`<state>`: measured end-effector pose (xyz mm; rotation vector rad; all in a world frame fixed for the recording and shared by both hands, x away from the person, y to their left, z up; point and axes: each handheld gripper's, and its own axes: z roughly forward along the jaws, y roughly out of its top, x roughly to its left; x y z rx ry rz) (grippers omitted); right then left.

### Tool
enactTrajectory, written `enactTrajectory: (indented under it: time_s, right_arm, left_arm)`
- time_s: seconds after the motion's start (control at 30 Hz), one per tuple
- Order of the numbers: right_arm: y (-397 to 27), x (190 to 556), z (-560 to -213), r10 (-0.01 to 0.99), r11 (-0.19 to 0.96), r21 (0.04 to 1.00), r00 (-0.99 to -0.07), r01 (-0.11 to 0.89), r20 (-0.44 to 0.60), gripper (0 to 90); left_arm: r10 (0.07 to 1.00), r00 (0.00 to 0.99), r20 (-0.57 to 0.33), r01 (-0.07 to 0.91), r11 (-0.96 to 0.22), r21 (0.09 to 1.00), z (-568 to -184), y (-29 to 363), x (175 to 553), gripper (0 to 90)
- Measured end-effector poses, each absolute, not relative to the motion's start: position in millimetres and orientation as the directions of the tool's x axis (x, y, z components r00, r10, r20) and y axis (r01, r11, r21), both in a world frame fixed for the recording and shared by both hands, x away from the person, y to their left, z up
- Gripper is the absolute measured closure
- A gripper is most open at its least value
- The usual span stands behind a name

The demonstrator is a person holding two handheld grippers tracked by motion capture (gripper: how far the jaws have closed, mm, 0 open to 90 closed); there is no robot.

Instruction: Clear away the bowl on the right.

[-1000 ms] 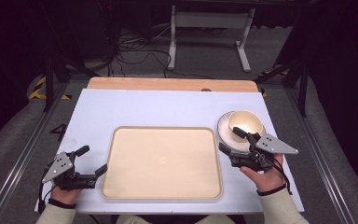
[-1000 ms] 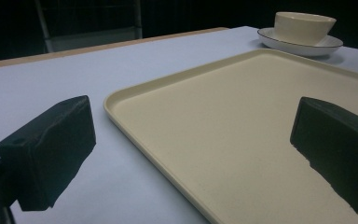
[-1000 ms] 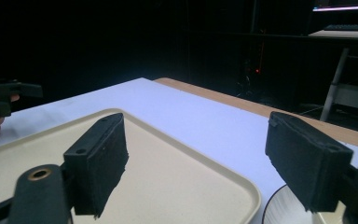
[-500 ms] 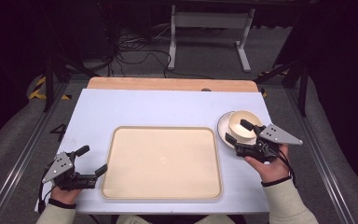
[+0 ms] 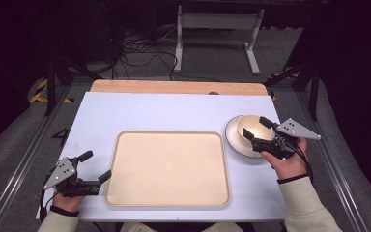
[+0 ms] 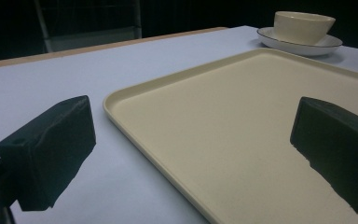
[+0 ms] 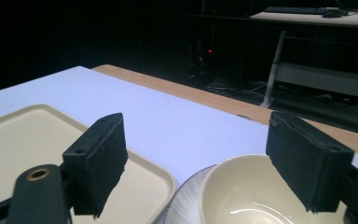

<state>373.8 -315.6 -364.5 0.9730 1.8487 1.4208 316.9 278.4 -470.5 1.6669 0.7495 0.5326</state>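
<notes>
A rectangular table topped with a pale blue-white sheet, edged by a light wooden strip at the far side, is seen. On it are laid a large cream plastic tray and a white dark-rimmed saucer.

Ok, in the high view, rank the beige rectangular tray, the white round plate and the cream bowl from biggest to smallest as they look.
1. beige rectangular tray, by far the largest.
2. white round plate, wider than the bowl it carries.
3. cream bowl, smallest; the right gripper covers part of it, but its rim sits inside the plate's.
</notes>
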Motion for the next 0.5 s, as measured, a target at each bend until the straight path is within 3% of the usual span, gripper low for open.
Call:
enactTrajectory:
  time_s: [0.5]
  right_arm:
    - [-338, 390, -358, 0.901, 0.122, 0.966, -0.434, 0.227, -0.012, 20.3]
  left_arm:
    - [0.721, 0.691, -0.047, 0.193, -0.121, 0.974, -470, 278, 317, 0.6]
